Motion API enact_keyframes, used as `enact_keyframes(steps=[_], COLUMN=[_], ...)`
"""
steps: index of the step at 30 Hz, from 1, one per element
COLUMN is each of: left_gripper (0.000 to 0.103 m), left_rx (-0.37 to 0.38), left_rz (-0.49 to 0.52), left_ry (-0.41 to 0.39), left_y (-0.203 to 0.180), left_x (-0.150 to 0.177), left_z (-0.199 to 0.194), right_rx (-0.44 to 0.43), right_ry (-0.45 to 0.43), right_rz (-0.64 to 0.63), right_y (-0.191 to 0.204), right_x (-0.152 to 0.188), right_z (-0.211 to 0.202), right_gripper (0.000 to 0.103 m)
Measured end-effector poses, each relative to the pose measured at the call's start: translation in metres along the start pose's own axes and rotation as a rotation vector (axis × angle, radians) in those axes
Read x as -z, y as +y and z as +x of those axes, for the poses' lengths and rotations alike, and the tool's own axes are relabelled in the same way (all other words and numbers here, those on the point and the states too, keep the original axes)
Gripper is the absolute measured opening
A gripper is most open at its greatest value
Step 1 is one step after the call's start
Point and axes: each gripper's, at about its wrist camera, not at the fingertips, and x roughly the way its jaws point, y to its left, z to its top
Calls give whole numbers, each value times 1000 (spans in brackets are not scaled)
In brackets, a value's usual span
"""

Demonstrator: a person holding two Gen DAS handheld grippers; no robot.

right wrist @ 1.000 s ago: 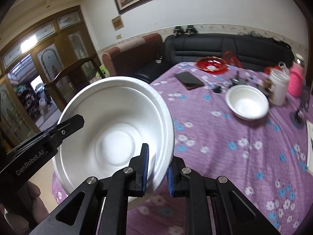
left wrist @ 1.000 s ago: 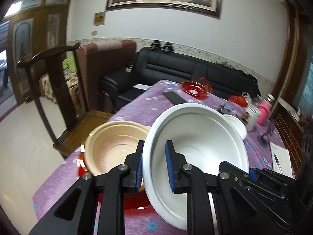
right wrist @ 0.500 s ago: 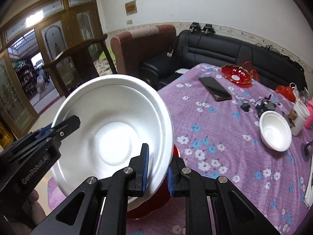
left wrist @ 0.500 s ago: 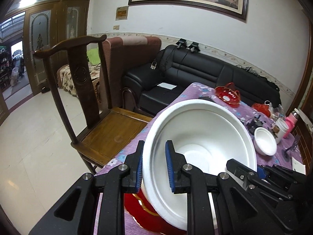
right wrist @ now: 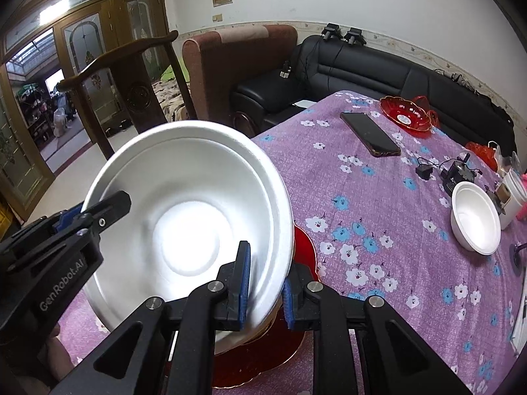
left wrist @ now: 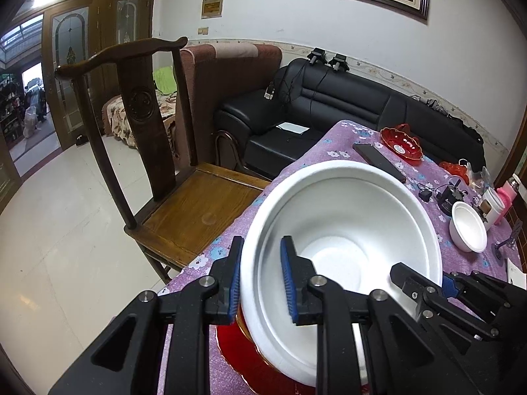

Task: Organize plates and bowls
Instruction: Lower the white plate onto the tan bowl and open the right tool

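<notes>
two grippers, left (left wrist: 260, 276) and right (right wrist: 265, 284), clamped on opposite rims of white foam bowl (right wrist: 184, 227), steadying it level over red plate (right wrist: 263, 358) for stacking.

Left gripper (left wrist: 260, 276): matte black plastic body, two angular fingers (left wrist: 227, 283) with triangular cut-outs near the base. Blue ribbed pads line the inner faces of the fingertips. Round silver screw heads sit along each finger, two per side, behind the pads.

Right gripper (right wrist: 265, 283): same build, black with blue ribbed pads and silver screws (right wrist: 214, 285) behind them.

Seen from the right wrist view, the left gripper's side carries white lettering "GenRobot.AI" (right wrist: 62, 283), with small silver screws ahead of it. A patch of bare skin (right wrist: 59, 358) shows below that body.
</notes>
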Motion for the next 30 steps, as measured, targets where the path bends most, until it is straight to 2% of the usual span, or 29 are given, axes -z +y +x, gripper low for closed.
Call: enact_keyframes(steps=[3, 5, 6, 11, 14, 20, 30], left_gripper=[32, 44, 45, 64, 71, 72, 76], left_rx=[-14, -27, -32, -48, -52, -51, -36], left_rz=[4, 5, 7, 9, 3, 9, 26], left_ry=[-23, -49, -60, -109, -132, -161, -197], left_y=[-2, -2, -3, -2, -2, -4, -13], left_x=[0, 1, 1, 2, 3, 5, 13], left_z=[-5, -12, -15, -31, -41, -56, -86], right_rx=[19, 21, 19, 8, 9, 7, 9], right_ry=[-12, -20, -24, -70, -92, -124, -167], right_rz=[-21, -28, -31, -32, -36, -18, 11], right_y=[6, 9, 10, 12, 14, 10, -3], right_x=[1, 1, 1, -1, -1, 2, 15], right_z=[-1, -1, -2, -11, -19, -34, -66], right_gripper=[20, 22, 23, 46, 48, 54, 57])
